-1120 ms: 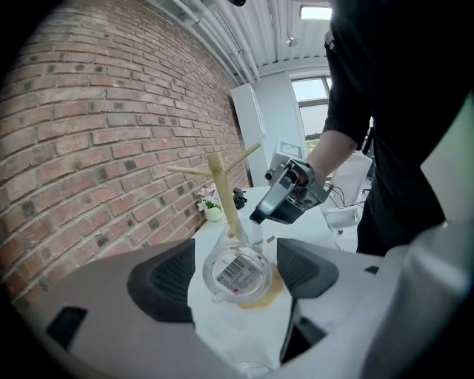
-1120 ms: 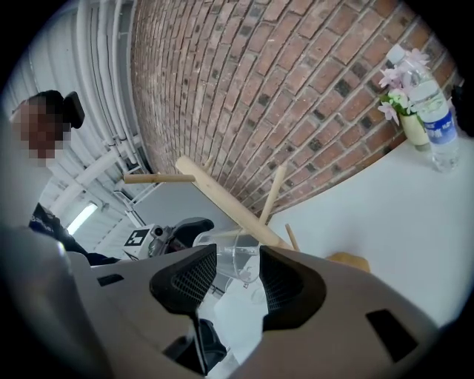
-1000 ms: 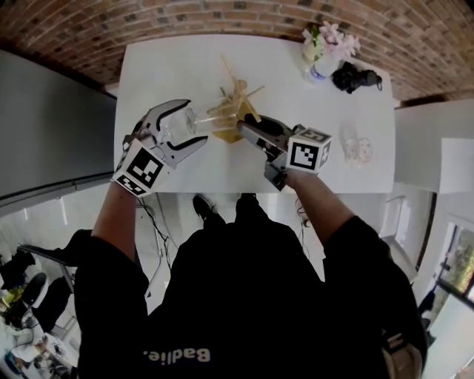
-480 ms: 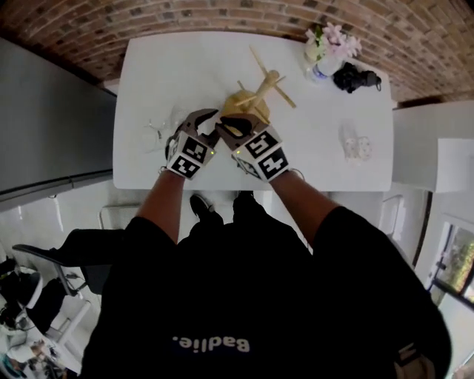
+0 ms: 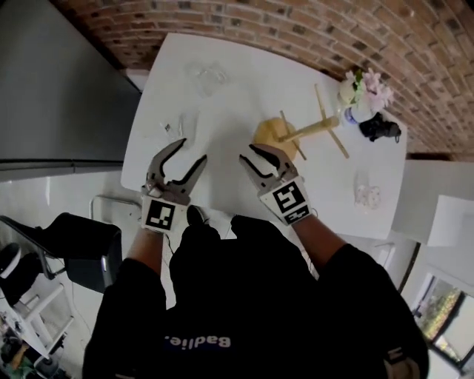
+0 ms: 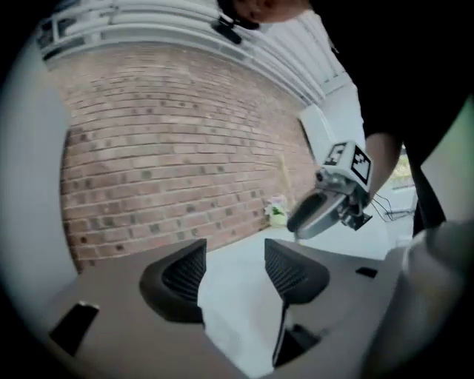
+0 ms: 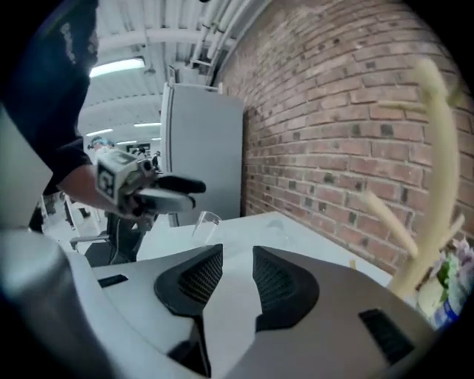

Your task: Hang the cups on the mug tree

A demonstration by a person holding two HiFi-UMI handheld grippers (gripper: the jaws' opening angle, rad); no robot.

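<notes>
Head view: left gripper, right gripper withdrawn to table edge, 6 o'clock; mug tree at 1, bare; cups at 11. Left gripper view: jaws just narrowed, parted, empty. Right gripper view: jaws just widened, empty. Fresh pickup likely due.

Reads as office/lab loft space, not a home. Bare brick wall across top of frame, plain white table against it, tall grey cabinet upper left, black chair lower left, window lower right. Right gripper view: exposed white ceiling pipes w/ strip light, upper left. Only homely bit: flowers on table, upper right.
</notes>
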